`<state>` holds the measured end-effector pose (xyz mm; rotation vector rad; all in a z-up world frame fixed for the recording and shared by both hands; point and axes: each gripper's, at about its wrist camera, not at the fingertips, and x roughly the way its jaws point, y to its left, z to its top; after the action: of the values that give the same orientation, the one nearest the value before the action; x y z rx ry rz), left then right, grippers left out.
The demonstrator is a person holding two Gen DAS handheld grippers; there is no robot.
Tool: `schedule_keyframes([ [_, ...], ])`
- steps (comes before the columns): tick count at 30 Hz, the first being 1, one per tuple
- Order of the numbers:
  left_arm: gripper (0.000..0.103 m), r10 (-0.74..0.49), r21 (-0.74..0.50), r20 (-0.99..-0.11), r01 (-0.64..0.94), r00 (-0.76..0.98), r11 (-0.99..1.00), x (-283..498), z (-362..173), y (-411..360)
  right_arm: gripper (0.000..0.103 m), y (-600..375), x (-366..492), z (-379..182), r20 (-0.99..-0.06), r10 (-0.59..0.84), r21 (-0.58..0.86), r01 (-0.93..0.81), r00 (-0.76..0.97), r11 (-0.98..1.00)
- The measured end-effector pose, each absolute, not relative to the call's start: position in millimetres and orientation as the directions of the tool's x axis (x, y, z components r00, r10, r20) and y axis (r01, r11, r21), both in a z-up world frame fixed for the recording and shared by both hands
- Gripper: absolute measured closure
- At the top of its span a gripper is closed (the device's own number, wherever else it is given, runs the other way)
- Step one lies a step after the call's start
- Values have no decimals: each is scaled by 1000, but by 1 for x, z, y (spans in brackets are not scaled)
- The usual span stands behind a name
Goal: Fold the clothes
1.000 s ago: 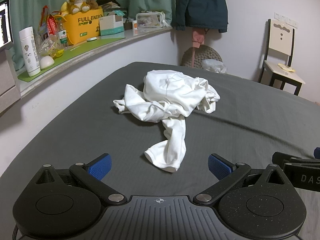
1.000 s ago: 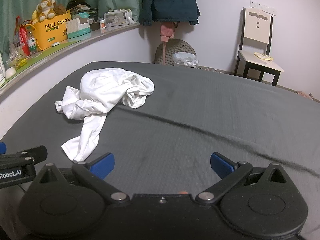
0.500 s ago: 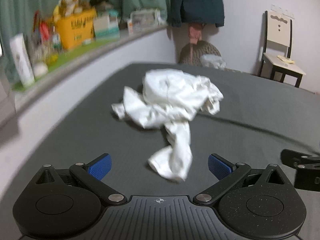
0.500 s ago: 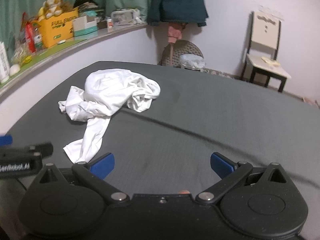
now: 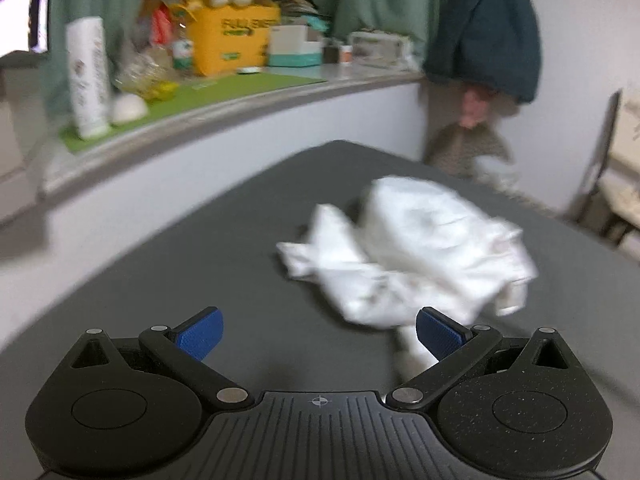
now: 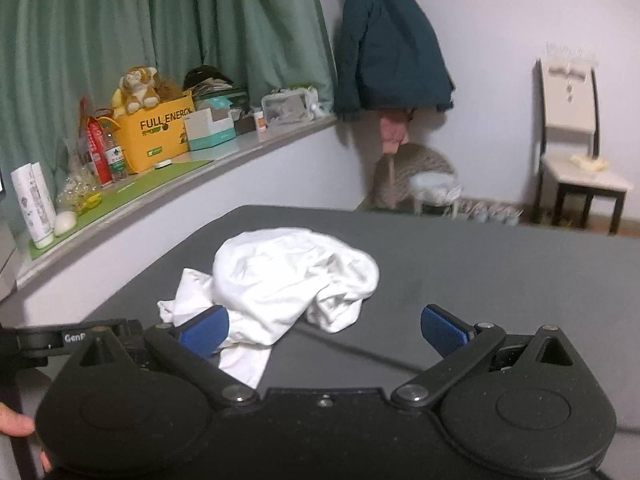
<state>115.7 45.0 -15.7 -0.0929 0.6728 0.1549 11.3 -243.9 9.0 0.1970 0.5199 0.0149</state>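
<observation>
Crumpled white cotton garment (image 6: 288, 280) on ribbed grey bedsheet (image 6: 500, 280); both grippers' jaws spread apart, empty.

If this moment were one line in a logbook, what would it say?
phase: approach | left tongs: open, empty | right tongs: open, empty | white garment: crumpled on grey bed, untouched

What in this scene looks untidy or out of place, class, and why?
The white garment lies crumpled in a heap on the dark grey bed, one part trailing toward the cameras. Both hand-held grippers, left and right, are open and empty.
</observation>
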Motion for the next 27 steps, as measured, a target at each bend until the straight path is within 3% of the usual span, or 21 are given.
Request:
schedule_keyframes([
  [2, 0, 123, -18, -626, -172, 770, 985, 118, -21, 49, 2, -242, 29, -8, -539, 61, 229, 77, 840, 970],
  [5, 0, 139, 9, -625, -171, 769, 985, 122, -29, 55, 22, -235, 60, -32, -597, 121, 314, 92, 793, 945],
  [9, 0, 114, -28, -629, -169, 769, 985, 125, -38, 57, 31, -224, 100, -65, -619, 192, 418, 112, 761, 902],
  [13, 0, 96, -77, -643, -189, 760, 979, 133, -46, 59, 44, -207, 132, -79, -630, 145, 390, 149, 763, 909],
  [17, 0, 81, -139, -644, -220, 761, 966, 141, -54, 65, 48, -201, 160, -88, -643, 121, 401, 198, 756, 894],
  [19, 0, 55, -193, -658, -238, 751, 952, 146, -60, 71, 60, -199, 168, -90, -650, 95, 381, 214, 754, 899],
  [21, 0, 34, -236, -668, -254, 743, 938, 149, -66, 76, 92, -200, 172, -91, -661, 100, 388, 224, 744, 894],
  [22, 0, 30, -248, -672, -263, 740, 932, 151, -68, 78, 100, -204, 168, -87, -644, 103, 405, 223, 758, 887],
  [27, 0, 46, -239, -667, -273, 743, 932, 151, -70, 79, 101, -226, 143, -69, -549, 114, 487, 206, 828, 849],
])
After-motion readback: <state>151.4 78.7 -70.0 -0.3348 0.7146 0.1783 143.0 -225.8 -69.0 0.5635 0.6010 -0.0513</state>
